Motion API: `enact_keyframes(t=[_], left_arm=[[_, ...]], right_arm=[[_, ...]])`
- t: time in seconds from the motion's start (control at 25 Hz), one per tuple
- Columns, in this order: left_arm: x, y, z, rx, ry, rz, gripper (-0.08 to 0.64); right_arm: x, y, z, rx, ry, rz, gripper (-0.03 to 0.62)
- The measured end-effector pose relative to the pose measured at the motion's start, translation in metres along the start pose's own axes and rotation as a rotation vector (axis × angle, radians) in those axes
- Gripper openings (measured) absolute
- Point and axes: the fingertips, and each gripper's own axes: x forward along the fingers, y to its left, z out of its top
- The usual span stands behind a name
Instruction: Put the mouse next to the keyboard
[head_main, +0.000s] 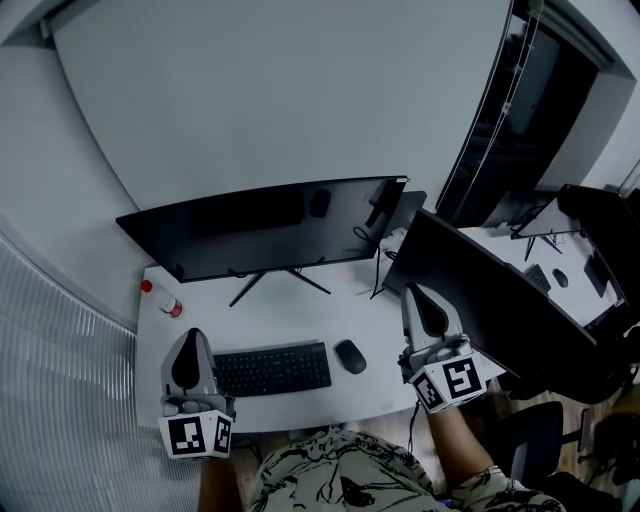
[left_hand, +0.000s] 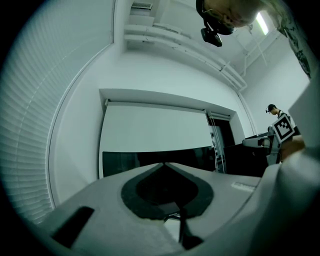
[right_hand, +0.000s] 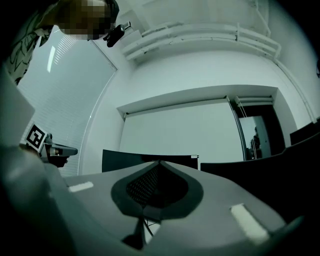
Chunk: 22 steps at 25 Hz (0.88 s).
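A black mouse lies on the white desk, just right of a black keyboard, a small gap between them. My left gripper hangs over the desk's front left, to the left of the keyboard, jaws together and holding nothing. Right of the mouse, my right gripper is also shut and empty. Both gripper views look up at the wall: the left gripper and right gripper each show jaw tips meeting, with the monitor behind them.
A wide black monitor stands behind the keyboard, and a second dark monitor angles off at the right. A small bottle with a red cap lies at the desk's left edge. Window blinds run along the left.
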Motion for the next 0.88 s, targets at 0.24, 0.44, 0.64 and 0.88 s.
enact_keyframes(t=[0.24, 0.44, 0.64, 0.88], left_arm=[[0.000, 0.008, -0.002, 0.006, 0.000, 0.014, -0.006], [-0.001, 0.010, -0.009, -0.001, 0.007, 0.016, -0.006], [-0.002, 0.007, -0.010, 0.003, 0.012, 0.011, -0.006], [-0.002, 0.004, -0.010, 0.000, 0.010, 0.003, -0.006]], right_arm=[[-0.002, -0.006, 0.000, -0.004, -0.002, -0.015, 0.005], [-0.004, -0.009, -0.004, -0.003, 0.000, -0.024, 0.005], [-0.005, -0.006, -0.004, -0.004, 0.006, -0.019, 0.005], [-0.008, -0.003, -0.003, 0.001, 0.001, -0.014, 0.004]])
